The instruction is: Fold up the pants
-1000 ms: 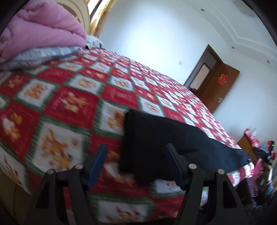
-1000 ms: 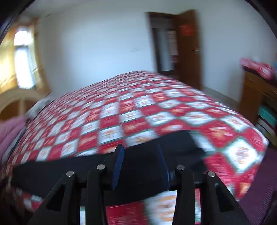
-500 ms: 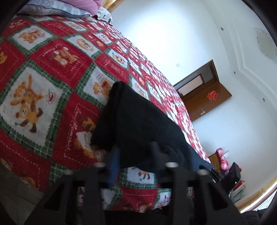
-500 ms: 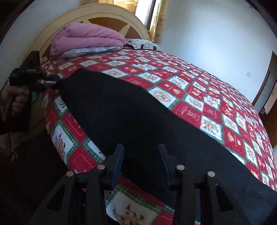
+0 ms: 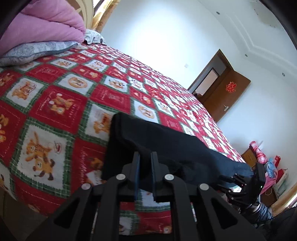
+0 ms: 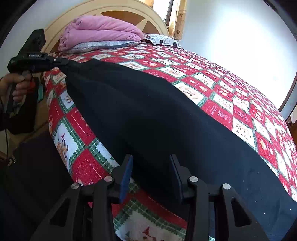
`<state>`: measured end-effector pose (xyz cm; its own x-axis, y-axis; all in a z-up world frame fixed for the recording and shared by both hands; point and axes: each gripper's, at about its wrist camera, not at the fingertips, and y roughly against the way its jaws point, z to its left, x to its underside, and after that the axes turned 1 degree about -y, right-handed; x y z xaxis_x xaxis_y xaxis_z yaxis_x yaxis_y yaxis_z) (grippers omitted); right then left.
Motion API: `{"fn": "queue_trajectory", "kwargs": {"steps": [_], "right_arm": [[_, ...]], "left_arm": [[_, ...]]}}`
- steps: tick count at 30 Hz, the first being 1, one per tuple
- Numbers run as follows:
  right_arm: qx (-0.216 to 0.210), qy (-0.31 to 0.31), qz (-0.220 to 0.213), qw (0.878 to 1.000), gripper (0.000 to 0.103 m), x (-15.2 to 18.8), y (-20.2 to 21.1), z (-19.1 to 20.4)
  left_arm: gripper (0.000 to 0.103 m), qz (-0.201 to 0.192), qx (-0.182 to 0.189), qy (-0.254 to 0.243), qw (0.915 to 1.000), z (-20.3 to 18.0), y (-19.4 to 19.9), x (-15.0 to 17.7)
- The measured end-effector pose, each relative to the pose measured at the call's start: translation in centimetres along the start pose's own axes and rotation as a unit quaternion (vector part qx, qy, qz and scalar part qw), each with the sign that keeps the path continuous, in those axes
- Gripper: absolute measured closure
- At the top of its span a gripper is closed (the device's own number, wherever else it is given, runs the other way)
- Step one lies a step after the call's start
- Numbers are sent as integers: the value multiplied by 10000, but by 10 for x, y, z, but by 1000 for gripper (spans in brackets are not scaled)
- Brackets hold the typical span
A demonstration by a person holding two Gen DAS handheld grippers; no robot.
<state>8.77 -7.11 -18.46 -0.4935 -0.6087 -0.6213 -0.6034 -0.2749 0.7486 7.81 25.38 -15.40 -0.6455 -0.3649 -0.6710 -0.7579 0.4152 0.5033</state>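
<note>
Black pants (image 5: 167,144) lie lengthwise along the near edge of a bed with a red, white and green patchwork bedspread (image 5: 61,103). My left gripper (image 5: 144,163) is shut on the waist-end edge of the pants. In the right wrist view the pants (image 6: 148,115) stretch from the left gripper (image 6: 61,62) at far left to the lower right. My right gripper (image 6: 150,166) is open with its jaws either side of the pants' near edge, apart from the cloth. It also shows in the left wrist view (image 5: 239,182) at the leg end.
A folded pink quilt (image 6: 100,29) on grey pillows (image 6: 100,45) sits at the cream headboard (image 6: 130,11). A brown door (image 5: 224,92) stands open beyond the bed. A wooden cabinet with clothes (image 5: 259,155) is at the foot end.
My left gripper has closed on the waist edge of the pants. My right gripper has swung round to face the headboard and sits at the pants' near edge, still open.
</note>
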Motion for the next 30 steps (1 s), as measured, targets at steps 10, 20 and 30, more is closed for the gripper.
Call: {"fn": "queue_trajectory", "kwargs": {"steps": [10,20,30], "right_arm": [[78,39,42,10000,61,-7,-9,-2],[-140,50,129,9998,99,-8,-6,4],[-180,117,329,9992,97,4,-11,12]], "left_arm": [[92,-142,18,389,9991,28,1,-5],[93,96,-9,50,9999,11,-11,2],[46,151,-207,-115,9996,-5,-18,6]]}}
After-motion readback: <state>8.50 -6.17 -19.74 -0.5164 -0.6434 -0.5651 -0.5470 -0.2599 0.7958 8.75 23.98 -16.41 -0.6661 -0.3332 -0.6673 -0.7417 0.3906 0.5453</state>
